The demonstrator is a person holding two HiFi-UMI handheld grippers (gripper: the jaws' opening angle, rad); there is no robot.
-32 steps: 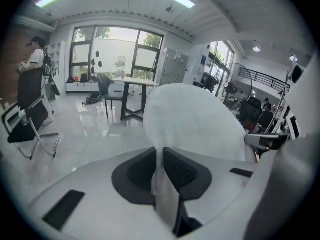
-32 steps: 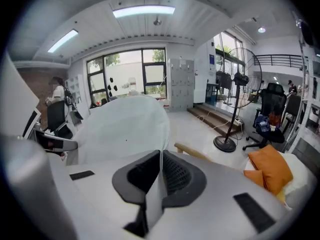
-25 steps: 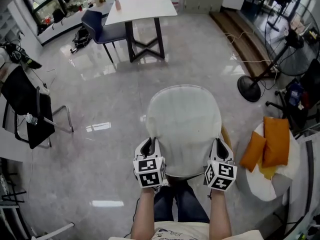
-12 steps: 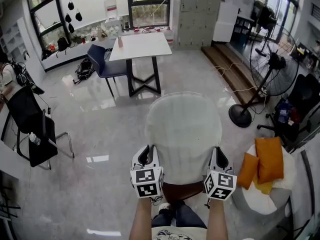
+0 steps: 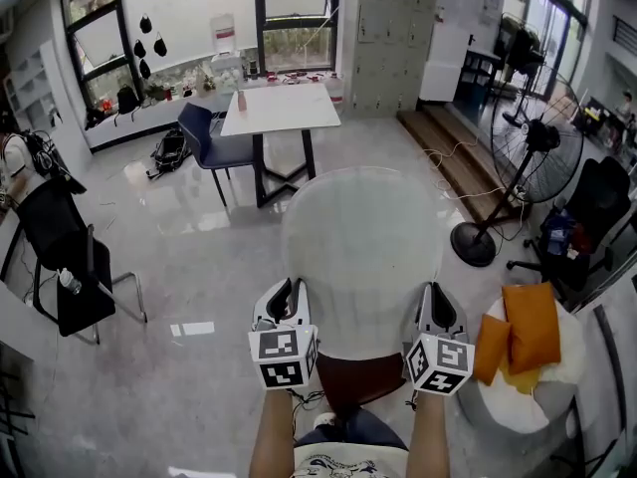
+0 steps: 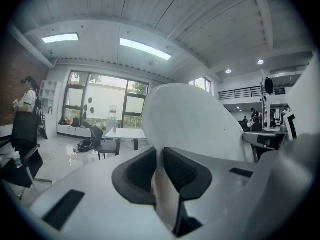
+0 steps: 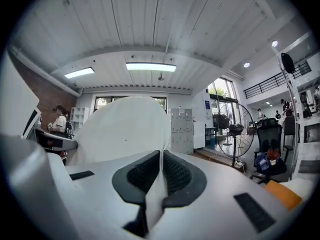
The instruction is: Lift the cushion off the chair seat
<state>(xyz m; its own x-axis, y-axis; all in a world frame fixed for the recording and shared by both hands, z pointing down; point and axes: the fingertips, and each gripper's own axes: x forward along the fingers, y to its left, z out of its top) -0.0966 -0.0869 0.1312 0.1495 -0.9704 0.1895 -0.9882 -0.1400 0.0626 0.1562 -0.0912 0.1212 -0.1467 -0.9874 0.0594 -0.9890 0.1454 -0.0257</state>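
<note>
The cushion (image 5: 360, 257) is a large, rounded white pad, held up in front of me and clear of the dark brown chair seat (image 5: 350, 378) that shows under its near edge. My left gripper (image 5: 289, 299) is shut on the cushion's near left edge. My right gripper (image 5: 435, 303) is shut on its near right edge. In the left gripper view the white fabric (image 6: 190, 129) is pinched between the black pads of the left gripper (image 6: 161, 173). The right gripper view shows a thin fold of the cushion (image 7: 125, 129) in the right gripper (image 7: 161, 173).
A white table (image 5: 281, 106) with a blue chair (image 5: 209, 137) stands ahead. A standing fan (image 5: 528, 137) and a black office chair (image 5: 597, 217) are at the right. Orange cushions (image 5: 528, 332) lie on a white round seat. A black chair (image 5: 60, 267) stands left.
Both grippers have risen with the cushion. The cushion has come up off the chair, and the brown seat now shows beneath its near edge.
</note>
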